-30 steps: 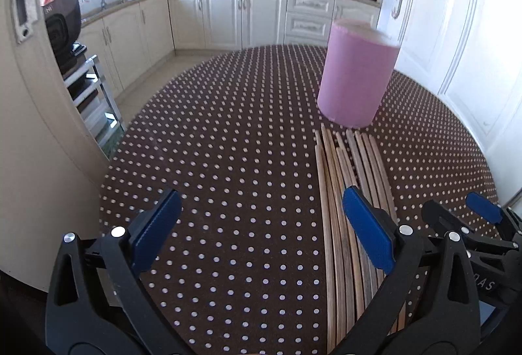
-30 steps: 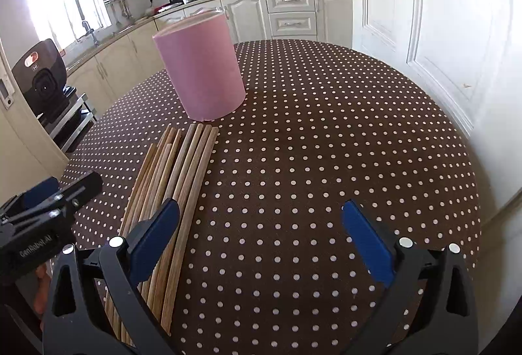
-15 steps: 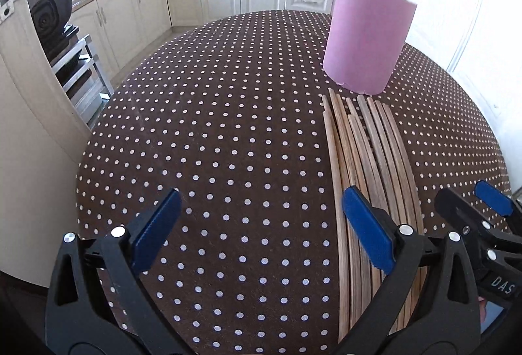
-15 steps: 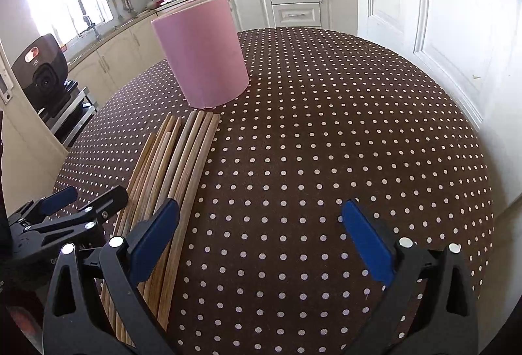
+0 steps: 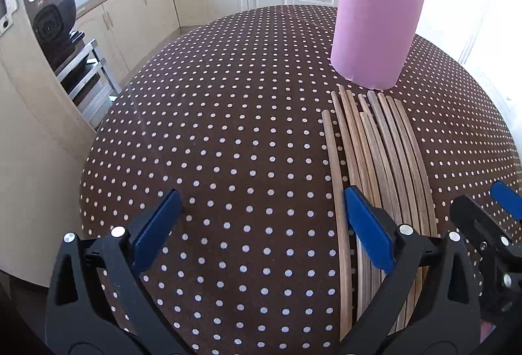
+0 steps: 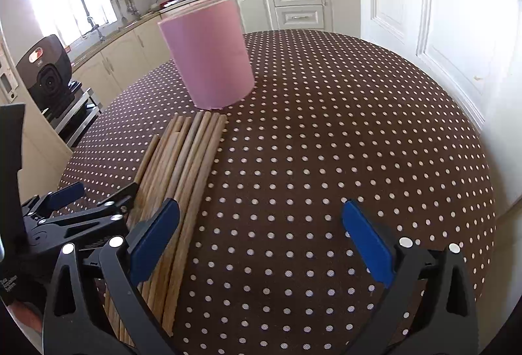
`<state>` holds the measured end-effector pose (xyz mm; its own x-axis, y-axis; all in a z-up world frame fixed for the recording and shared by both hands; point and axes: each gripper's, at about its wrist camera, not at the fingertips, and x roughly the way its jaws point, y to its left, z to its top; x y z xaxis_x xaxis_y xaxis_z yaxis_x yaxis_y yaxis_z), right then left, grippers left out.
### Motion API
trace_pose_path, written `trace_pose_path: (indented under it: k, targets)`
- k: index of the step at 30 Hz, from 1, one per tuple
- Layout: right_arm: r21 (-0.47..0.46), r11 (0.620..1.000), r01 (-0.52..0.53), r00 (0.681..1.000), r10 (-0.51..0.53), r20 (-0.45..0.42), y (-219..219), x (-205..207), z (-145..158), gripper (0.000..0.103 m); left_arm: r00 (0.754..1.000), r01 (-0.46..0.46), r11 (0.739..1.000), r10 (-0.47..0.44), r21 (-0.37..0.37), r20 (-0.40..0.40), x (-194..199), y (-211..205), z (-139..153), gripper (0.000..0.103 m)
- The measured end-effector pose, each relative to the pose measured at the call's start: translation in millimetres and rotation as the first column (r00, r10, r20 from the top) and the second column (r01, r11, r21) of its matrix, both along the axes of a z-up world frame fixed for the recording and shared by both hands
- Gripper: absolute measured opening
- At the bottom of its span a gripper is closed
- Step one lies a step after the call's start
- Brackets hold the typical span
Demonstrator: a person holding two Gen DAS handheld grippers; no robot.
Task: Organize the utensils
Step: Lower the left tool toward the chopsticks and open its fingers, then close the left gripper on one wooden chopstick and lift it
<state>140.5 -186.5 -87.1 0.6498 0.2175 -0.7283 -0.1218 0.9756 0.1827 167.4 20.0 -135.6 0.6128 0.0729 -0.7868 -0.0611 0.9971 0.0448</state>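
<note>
Several wooden chopsticks (image 5: 381, 166) lie side by side on the brown dotted tablecloth, also in the right wrist view (image 6: 187, 159). A pink cylindrical holder (image 5: 375, 29) stands upright just beyond their far tips; the right wrist view shows it too (image 6: 208, 51). My left gripper (image 5: 261, 224) is open and empty above the table, its right finger over the chopsticks' near part. My right gripper (image 6: 261, 224) is open and empty, its left finger over the chopsticks. Each gripper shows at the edge of the other's view.
The round table (image 5: 228, 126) ends close on the left and near side. A black appliance on a metal rack (image 5: 52, 22) stands left of the table. Cream cabinets and a counter run along the back; a white door (image 6: 440, 29) is at the right.
Both grippers have moved forward and down toward the table; the chopsticks and the holder look nearer. The jaws stay open. The chopsticks and the holder have not moved.
</note>
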Motion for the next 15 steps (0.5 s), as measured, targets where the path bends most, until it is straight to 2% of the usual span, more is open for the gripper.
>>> trace_pose_path:
  k: [3,6,7,8,9,11,13,15]
  targets:
    - [0.011,0.999,-0.044,0.999,0.044,0.025,5,0,3,0.096,1.000,0.024,0.999,-0.025,-0.039,-0.001,1,0,1,0.091]
    - [-0.009,0.997,-0.077,0.996,0.077,0.038,13,1,4,0.095,0.996,0.078,0.996,-0.077,-0.037,0.034,-2,-2,5,0.070]
    - [-0.005,0.996,-0.089,0.995,0.089,0.036,15,2,4,0.094,0.993,0.110,0.994,-0.108,-0.029,0.046,-4,-4,6,0.048]
    - [-0.003,0.996,-0.094,0.995,0.094,0.030,17,4,3,0.088,0.986,0.154,0.988,-0.152,-0.016,0.062,-8,-10,7,0.024]
    - [-0.004,0.995,-0.095,0.995,0.095,0.021,17,5,2,0.078,0.977,0.202,0.979,-0.202,0.007,0.069,-11,-17,8,0.021]
    - [-0.014,0.996,-0.084,0.996,0.084,0.001,18,9,-1,0.065,0.972,0.224,0.974,-0.225,0.027,0.067,-11,-20,8,0.015]
    - [-0.016,0.997,-0.078,0.997,0.078,-0.014,20,11,-2,0.060,0.967,0.248,0.969,-0.247,-0.004,0.067,-10,-17,9,0.012]
    - [-0.027,0.996,-0.081,0.997,0.081,-0.017,22,11,-3,0.057,0.965,0.258,0.963,-0.254,-0.077,0.067,-7,-7,9,0.011]
